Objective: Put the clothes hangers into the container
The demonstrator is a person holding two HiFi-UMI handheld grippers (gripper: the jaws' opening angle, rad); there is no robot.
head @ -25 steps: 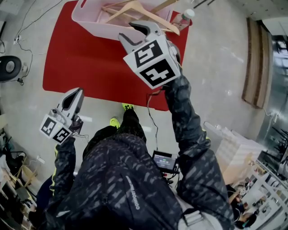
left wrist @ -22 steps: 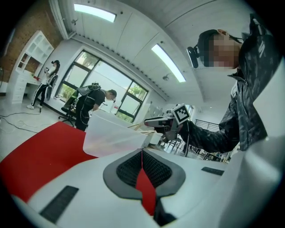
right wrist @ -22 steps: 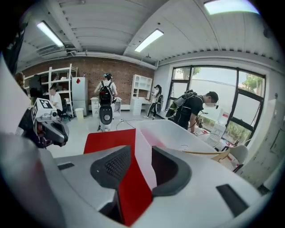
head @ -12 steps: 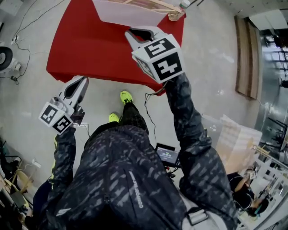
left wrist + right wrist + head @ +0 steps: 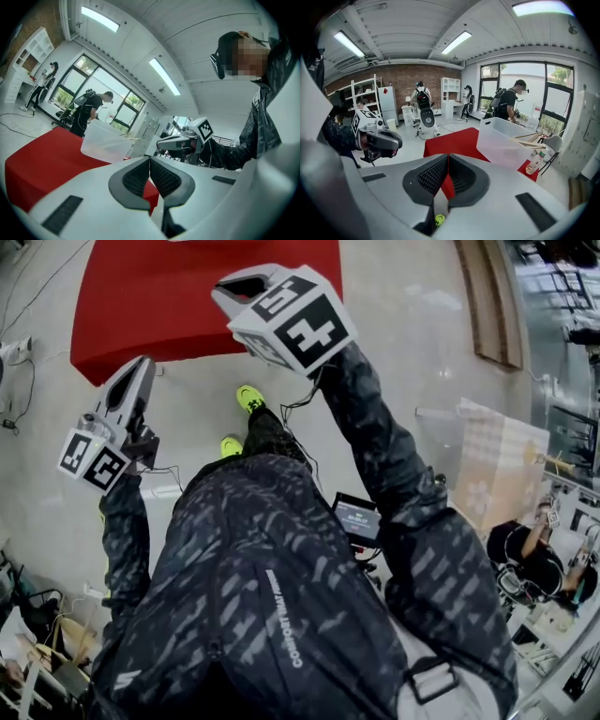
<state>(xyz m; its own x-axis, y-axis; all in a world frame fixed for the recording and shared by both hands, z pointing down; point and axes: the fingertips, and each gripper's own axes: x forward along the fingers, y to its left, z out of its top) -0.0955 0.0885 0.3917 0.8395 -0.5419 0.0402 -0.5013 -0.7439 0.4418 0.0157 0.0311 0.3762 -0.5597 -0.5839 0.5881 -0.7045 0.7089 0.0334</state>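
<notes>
Your right gripper (image 5: 448,161) just closed empty, your left gripper (image 5: 149,164) sits pinched empty, and you've backed away from the container (image 5: 501,140) of hangers (image 5: 533,139), so loading looks done.

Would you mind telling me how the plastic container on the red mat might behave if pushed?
The container looks thin-walled and translucent, so it is probably light and likely to slide. The wooden hangers stick out over its rim, so they may shift.

You are standing on a glossy pale floor (image 5: 412,343) — long white ceiling lights (image 5: 457,42) are glowing above a red-brick back wall (image 5: 401,77).
</notes>
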